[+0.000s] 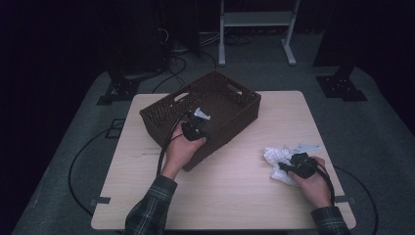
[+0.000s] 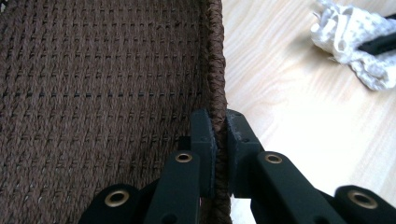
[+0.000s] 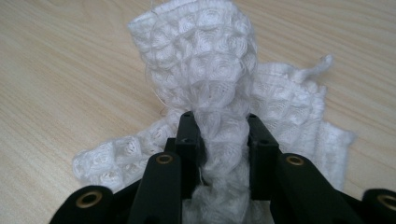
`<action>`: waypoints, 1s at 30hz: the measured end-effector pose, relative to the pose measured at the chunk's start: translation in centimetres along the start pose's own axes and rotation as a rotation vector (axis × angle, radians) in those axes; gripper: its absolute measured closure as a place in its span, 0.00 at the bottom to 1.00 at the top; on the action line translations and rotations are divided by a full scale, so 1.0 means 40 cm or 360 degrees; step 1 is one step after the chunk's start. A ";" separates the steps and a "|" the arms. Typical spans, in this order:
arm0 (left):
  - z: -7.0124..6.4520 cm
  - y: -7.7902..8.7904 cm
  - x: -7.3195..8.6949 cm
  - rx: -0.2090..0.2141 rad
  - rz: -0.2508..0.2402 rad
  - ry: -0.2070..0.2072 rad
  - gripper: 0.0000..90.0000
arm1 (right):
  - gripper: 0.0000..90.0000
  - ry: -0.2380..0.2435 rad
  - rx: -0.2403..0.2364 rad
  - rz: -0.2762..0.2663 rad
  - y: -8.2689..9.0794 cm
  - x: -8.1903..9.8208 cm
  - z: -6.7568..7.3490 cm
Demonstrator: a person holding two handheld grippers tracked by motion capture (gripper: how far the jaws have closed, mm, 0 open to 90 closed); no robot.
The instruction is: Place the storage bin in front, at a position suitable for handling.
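Note:
A dark brown woven basket [image 1: 230, 122] stands at the middle back of the light wooden table [image 1: 235, 196]. My left gripper [image 1: 195, 129] sits at its near rim. In the left gripper view the left gripper [image 2: 219, 154] is shut on the basket's wall [image 2: 215, 70], one jaw inside and one outside. A crumpled white knitted cloth [image 1: 274, 157] lies at the table's right. My right gripper [image 1: 289, 166] rests on it. In the right gripper view the right gripper [image 3: 219, 140] is shut on a raised fold of the cloth [image 3: 201, 56]. The cloth [image 2: 350, 37] also lies far right in the left gripper view.
The basket's inside [image 2: 93, 93] looks bare where I see it. Bare tabletop lies between the basket and the cloth. Beyond the table stand a white metal frame [image 1: 257, 19] and cables [image 1: 171, 63] on the grey floor.

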State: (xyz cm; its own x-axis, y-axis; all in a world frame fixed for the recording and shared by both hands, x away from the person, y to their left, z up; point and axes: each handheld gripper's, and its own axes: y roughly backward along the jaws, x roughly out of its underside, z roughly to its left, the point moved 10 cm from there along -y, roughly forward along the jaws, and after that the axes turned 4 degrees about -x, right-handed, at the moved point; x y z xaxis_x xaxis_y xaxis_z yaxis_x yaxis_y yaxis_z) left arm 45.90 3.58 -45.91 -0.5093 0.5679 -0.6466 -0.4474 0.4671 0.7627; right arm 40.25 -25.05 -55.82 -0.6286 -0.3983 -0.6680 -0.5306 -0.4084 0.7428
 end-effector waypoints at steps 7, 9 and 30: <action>-0.013 0.024 0.022 0.0019 -0.0002 -0.0027 0.92 | 0.79 -0.0012 -0.0002 0.0004 0.000 0.000 0.001; -0.016 0.034 0.031 0.0022 -0.0004 -0.0036 0.93 | 0.79 -0.0007 0.0000 0.0003 0.000 0.000 0.000; -0.051 0.111 0.134 0.0093 -0.0005 -0.0113 0.92 | 0.79 -0.0012 0.0010 0.0008 0.000 0.000 0.001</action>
State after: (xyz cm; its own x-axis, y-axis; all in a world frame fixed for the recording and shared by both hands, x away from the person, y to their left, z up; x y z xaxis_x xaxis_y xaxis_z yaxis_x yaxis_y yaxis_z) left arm 39.69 7.29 -46.02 -0.4538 0.6118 -0.6478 -0.4040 0.5067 0.7616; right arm 40.23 -25.01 -55.82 -0.6354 -0.3943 -0.6639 -0.5310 -0.4012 0.7464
